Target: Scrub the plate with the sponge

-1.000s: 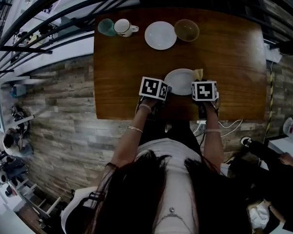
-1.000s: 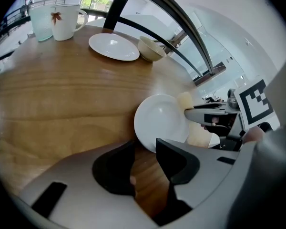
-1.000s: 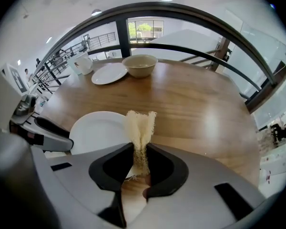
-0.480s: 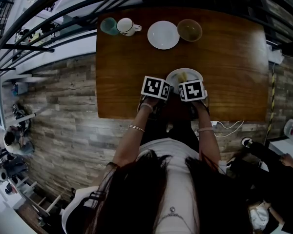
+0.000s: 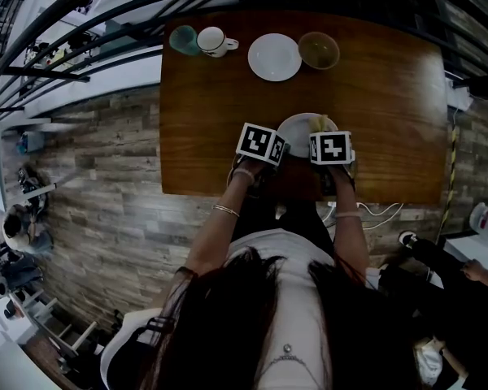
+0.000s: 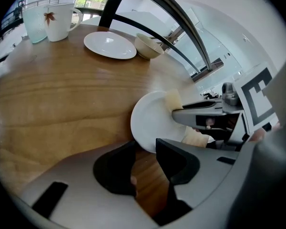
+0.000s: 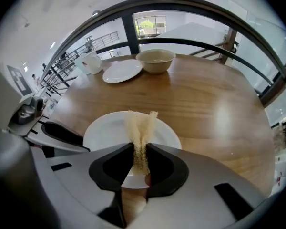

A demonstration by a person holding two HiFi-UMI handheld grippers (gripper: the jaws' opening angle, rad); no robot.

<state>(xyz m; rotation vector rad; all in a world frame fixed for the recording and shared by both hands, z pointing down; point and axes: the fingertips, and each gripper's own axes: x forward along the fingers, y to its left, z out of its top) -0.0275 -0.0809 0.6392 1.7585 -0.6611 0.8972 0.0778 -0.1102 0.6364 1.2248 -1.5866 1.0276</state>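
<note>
The plate (image 7: 105,132) is lying flat on the surface (image 7: 214,109) right under and ahead of the right hand-held gripper (image 7: 140,150), which is clamping the sponge (image 7: 139,125) with its far end seemingly touching the plate, so scrubbing looks under way, though the plate is showing plain white and what's left is hard to judge. The left hand-held gripper (image 6: 145,146) is sitting just beside it, jaws apart with the plate's near rim at their tips, seemingly bracing it; both are pointing steeply down, forearms side by side.
</note>
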